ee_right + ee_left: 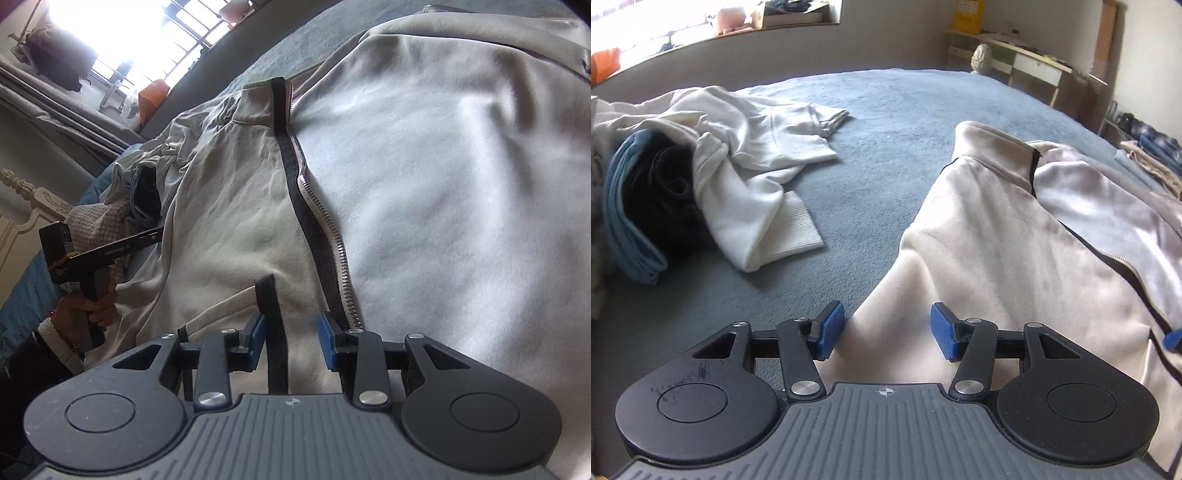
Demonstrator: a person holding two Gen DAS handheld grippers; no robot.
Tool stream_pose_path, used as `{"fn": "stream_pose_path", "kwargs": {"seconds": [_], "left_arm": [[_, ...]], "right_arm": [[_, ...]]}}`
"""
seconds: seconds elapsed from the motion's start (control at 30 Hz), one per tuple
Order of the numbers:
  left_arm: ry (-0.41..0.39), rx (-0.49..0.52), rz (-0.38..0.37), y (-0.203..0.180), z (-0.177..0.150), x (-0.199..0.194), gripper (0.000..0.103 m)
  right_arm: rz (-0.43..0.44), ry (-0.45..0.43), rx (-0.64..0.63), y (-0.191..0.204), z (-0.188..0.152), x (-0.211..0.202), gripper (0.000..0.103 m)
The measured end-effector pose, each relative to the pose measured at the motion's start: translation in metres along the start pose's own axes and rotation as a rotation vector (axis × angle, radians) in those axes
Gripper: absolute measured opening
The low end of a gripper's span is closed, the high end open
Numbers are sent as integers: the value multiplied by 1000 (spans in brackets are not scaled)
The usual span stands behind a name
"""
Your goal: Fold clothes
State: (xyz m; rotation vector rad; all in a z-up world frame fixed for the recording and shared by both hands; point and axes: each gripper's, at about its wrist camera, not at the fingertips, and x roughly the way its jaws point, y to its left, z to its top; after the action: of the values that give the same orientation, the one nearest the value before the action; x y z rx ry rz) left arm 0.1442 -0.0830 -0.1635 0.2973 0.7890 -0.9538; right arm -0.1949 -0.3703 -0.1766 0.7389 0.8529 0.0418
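Both hand-held grippers wide open: left (887, 331) over jacket (1015, 236) sleeve, right (291, 341) astride zip hem.

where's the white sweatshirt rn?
Left wrist view, left side: the white sweatshirt lies crumpled on the blue bedspread, draped over a dark garment, apart from the cream zip jacket.

A cream zip-front jacket (1015, 236) lay spread open on the blue bed (879, 122), collar up, dark-taped zipper (314, 229) running down its front and pale fleece lining exposed. A white sweatshirt (753, 155) lay crumpled well apart from it, draped over dark and teal garments (639, 206).
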Motion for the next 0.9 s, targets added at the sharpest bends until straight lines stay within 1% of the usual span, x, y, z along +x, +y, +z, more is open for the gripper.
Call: {"fn": "stream_pose_path", "kwargs": {"seconds": [0.07, 0.17, 0.2, 0.23, 0.27, 0.3, 0.33, 0.37, 0.4, 0.43, 0.5, 0.57, 0.6, 0.63, 0.67, 0.73, 0.77, 0.83, 0.9], "left_arm": [[-10, -3, -18, 2, -1, 3, 52], [-29, -19, -36, 5, -6, 8, 52], [-43, -10, -27, 3, -8, 7, 52], [-59, 2, -15, 1, -9, 7, 48], [-74, 14, -3, -2, -11, 6, 37], [-90, 26, 9, -4, -13, 6, 30], [-106, 38, 21, -6, -14, 5, 19], [-121, 50, 34, -8, -16, 4, 12], [-133, 51, 42, -9, -17, 3, 9], [-145, 50, 51, -10, -19, 1, 7], [-169, 36, 75, -8, -22, -5, 5], [-192, 9, 101, -2, -26, -12, 5], [-190, -9, 106, 2, -28, -14, 5], [-185, -25, 109, 6, -30, -14, 5], [-179, -32, 118, 9, -32, -12, 5], [-169, -40, 120, 12, -33, -7, 5], [-169, -43, 123, 12, -32, -6, 5], [-170, -50, 127, 14, -31, -4, 7], [-169, -74, 123, 18, -31, -2, 9]], "right_arm": [[-5, 19, -26, 13, 16, -3, 36], [-36, 31, -213, 66, 61, 10, 36], [-52, 30, -279, 84, 76, 20, 36], [-73, 26, -344, 100, 91, 33, 36], [-92, 25, -398, 115, 105, 48, 36], [-106, 26, -436, 125, 117, 64, 36], [-117, 26, -469, 135, 127, 83, 35], [-130, 24, -498, 142, 135, 102, 35], [-147, 21, -525, 147, 141, 121, 35], [-166, 17, -547, 150, 146, 139, 34], [-203, 5, -552, 149, 152, 166, 32], [-248, -21, -546, 142, 156, 181, 31], [-269, -29, -535, 135, 159, 188, 31], [-289, -30, -517, 126, 162, 195, 24], [-302, -26, -499, 116, 165, 202, 15], [-311, -17, -474, 101, 167, 216, 9], [-309, -31, -478, 97, 165, 219, 5], [-319, -51, -488, 97, 162, 222, 5], [-324, -52, -484, 97, 163, 223, 4]]}}
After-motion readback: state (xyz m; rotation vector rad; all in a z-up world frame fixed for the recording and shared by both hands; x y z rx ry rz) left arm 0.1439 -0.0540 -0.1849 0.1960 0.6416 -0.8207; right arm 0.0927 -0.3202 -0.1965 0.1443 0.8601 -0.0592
